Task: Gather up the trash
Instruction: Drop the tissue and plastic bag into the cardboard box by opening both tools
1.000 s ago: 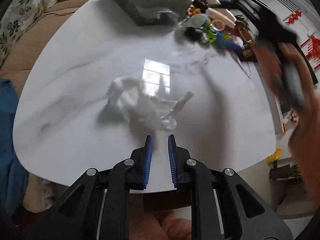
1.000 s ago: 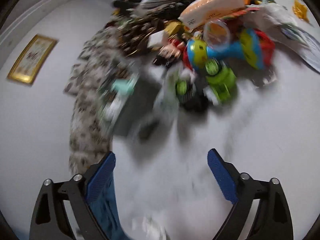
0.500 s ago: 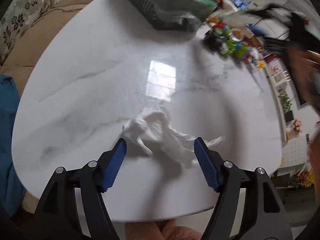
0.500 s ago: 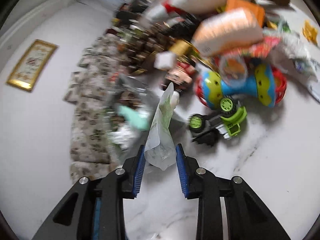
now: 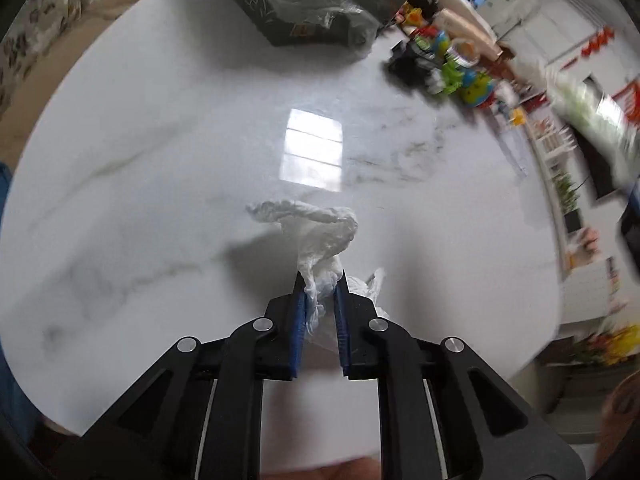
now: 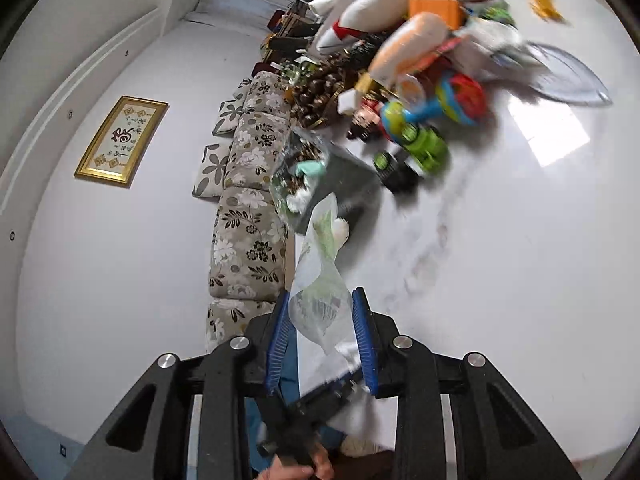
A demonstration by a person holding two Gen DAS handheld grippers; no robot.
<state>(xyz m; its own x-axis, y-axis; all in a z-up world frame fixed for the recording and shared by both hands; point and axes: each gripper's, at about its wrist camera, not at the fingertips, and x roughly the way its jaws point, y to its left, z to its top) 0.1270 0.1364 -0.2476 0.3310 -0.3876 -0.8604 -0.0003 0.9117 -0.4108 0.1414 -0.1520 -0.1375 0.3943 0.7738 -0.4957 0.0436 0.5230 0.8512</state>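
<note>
The toy pile (image 5: 452, 68) at the far side of the tabletop (image 5: 160, 168) is smeared by motion blur, so single items cannot be told apart. A pale greenish streak (image 5: 592, 132) at the right edge is unreadable. The tissue (image 5: 320, 240) vanishes partly behind the fingers (image 5: 298, 320). The plastic wrapper (image 6: 320, 280) hides the tabletop edge behind it.

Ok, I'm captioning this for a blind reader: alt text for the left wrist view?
The left gripper is shut on a crumpled white tissue on a white marble table. A dark box and colourful toys sit at the far edge.
</note>
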